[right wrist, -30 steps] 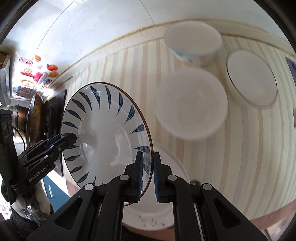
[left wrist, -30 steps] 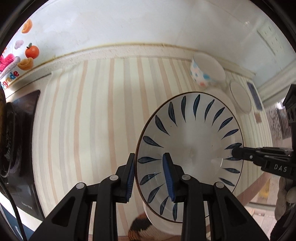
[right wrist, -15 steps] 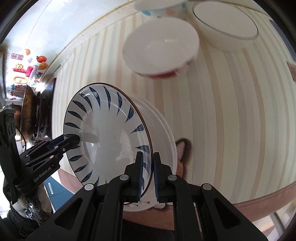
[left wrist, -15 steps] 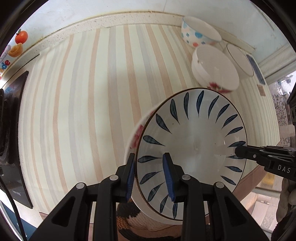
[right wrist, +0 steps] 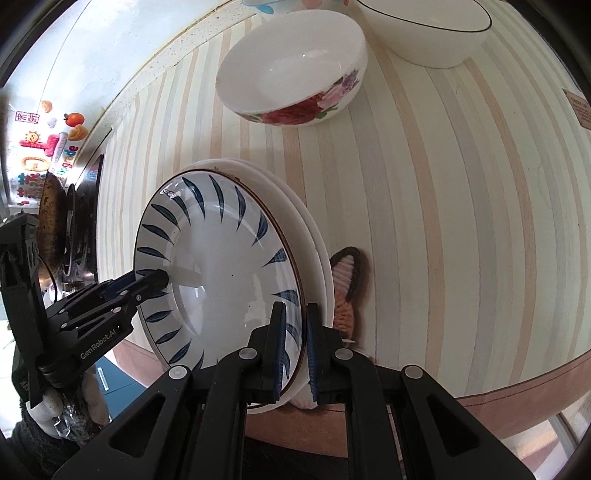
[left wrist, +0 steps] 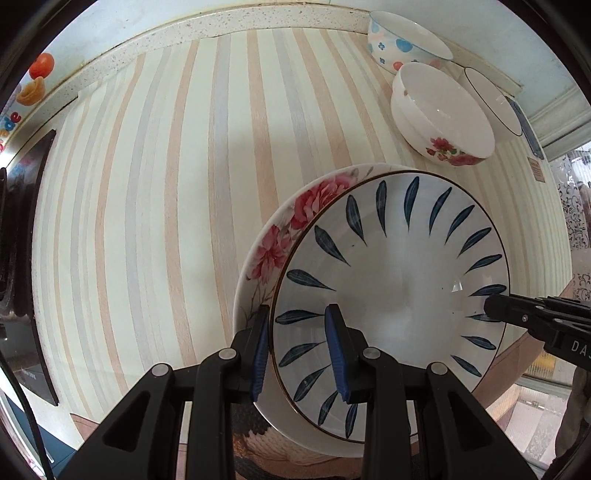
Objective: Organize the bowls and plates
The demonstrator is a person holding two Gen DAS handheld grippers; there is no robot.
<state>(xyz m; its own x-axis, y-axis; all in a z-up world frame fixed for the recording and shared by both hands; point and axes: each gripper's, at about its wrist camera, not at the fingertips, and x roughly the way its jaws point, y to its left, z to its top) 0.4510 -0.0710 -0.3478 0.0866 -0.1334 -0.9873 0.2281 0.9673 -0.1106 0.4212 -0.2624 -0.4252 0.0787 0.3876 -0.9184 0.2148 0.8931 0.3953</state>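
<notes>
A white deep plate with blue leaf marks (left wrist: pixel 391 295) (right wrist: pixel 221 266) is held tilted by both grippers. My left gripper (left wrist: pixel 297 317) is shut on its left rim, and my right gripper (right wrist: pixel 295 310) is shut on the opposite rim. Each gripper shows in the other's view: the right gripper (left wrist: pixel 517 317) and the left gripper (right wrist: pixel 159 277). Directly beneath lies a stack of white plates (right wrist: pixel 314 236); its top plate has pink flowers (left wrist: pixel 295 229). I cannot tell whether the held plate touches the stack.
On the striped counter (left wrist: pixel 166 184) behind stand a rose-patterned bowl (left wrist: pixel 443 110) (right wrist: pixel 291 70), a blue-dotted bowl (left wrist: pixel 402 40) and a black-rimmed white bowl (left wrist: pixel 495 103) (right wrist: pixel 424 26). A knitted coaster (right wrist: pixel 347 288) lies beside the stack. A stove with a pan (right wrist: pixel 51 221) is at the left, and the counter's front edge runs close below the stack.
Both grippers have come down with the blue-leaf plate, so it now hangs just over the flowered plate stack. The bowls appear nearer. Both grips are unchanged.
</notes>
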